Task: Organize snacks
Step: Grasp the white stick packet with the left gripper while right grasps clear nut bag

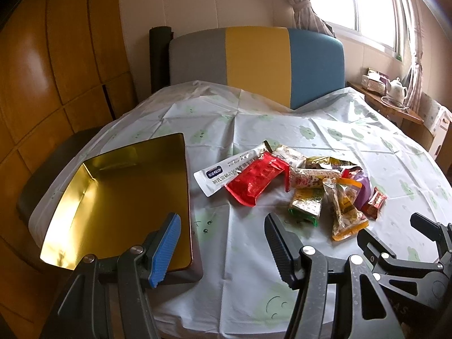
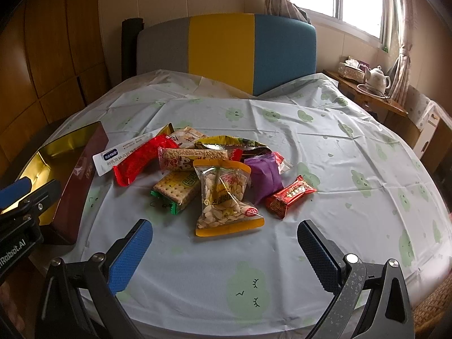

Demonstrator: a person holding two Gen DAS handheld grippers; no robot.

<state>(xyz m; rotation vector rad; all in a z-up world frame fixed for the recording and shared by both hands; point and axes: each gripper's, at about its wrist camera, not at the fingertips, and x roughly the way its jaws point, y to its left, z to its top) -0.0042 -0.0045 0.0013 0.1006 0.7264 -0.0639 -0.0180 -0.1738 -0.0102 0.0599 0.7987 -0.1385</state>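
A pile of snack packets lies mid-table: a red packet (image 1: 255,179) (image 2: 139,159), a white stick sachet (image 1: 223,171), a seed bag with orange edges (image 2: 226,199) (image 1: 346,212), a cracker pack (image 2: 176,190), a purple pack (image 2: 264,176) and a small red candy (image 2: 289,196). An empty gold-lined tin box (image 1: 118,200) (image 2: 76,180) stands to the left. My left gripper (image 1: 223,243) is open, its left finger over the box's near right corner. My right gripper (image 2: 224,250) is open, just in front of the seed bag.
The table wears a pale cloth with green cloud faces (image 2: 325,147). A grey, yellow and blue chair back (image 2: 226,53) stands behind it. A side table with a white teapot (image 2: 378,77) is at the right. Wooden wall panels are at the left.
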